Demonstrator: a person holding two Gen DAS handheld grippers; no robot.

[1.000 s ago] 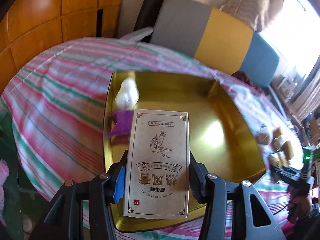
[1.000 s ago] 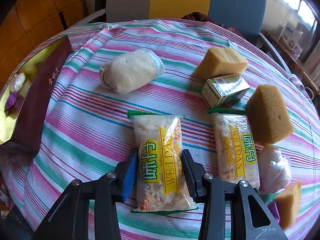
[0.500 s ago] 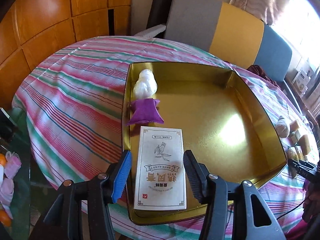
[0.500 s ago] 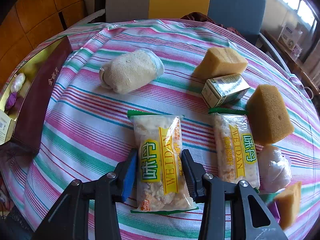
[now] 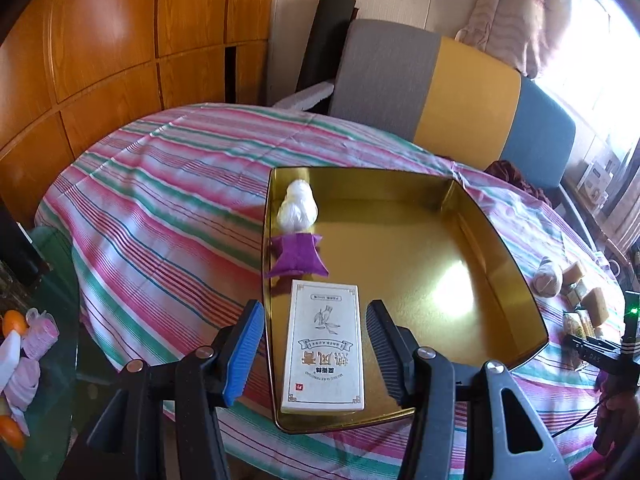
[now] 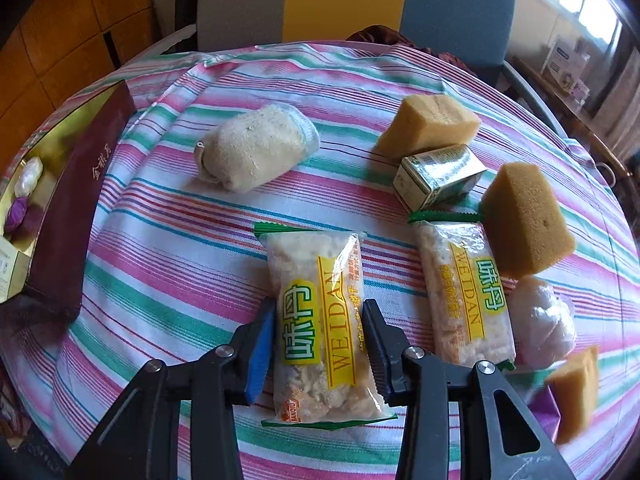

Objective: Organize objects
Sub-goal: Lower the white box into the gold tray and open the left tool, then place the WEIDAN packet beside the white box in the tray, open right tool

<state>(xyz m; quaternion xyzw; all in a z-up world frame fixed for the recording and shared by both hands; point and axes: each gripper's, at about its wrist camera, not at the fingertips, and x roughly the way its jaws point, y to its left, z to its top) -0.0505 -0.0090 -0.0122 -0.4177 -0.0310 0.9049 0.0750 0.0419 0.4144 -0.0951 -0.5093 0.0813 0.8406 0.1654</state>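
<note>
A beige printed box (image 5: 324, 344) lies flat in the gold tray (image 5: 500, 264), at its near left corner. Behind it are a purple pouch (image 5: 298, 256) and a white wrapped bundle (image 5: 298, 208). My left gripper (image 5: 314, 308) hovers open above the box, its pads clear of both sides. In the right wrist view, a snack packet (image 6: 320, 320) with a yellow-green label lies on the striped cloth. My right gripper (image 6: 320, 305) straddles it and its jaws are closing, the pads against the packet's two long edges.
A second snack packet (image 6: 464, 292), two yellow sponges (image 6: 524, 220) (image 6: 428, 120), a small green carton (image 6: 436, 174), a rolled beige cloth (image 6: 256, 148) and a plastic-wrapped bundle (image 6: 540, 320) lie around. The tray's maroon wall (image 6: 80, 192) stands at the left. A padded chair (image 5: 420, 84) stands behind the table.
My left gripper let go of the beige box, which now lies in the tray, and drew back and up. The right jaws narrowed slightly on the snack packet.
</note>
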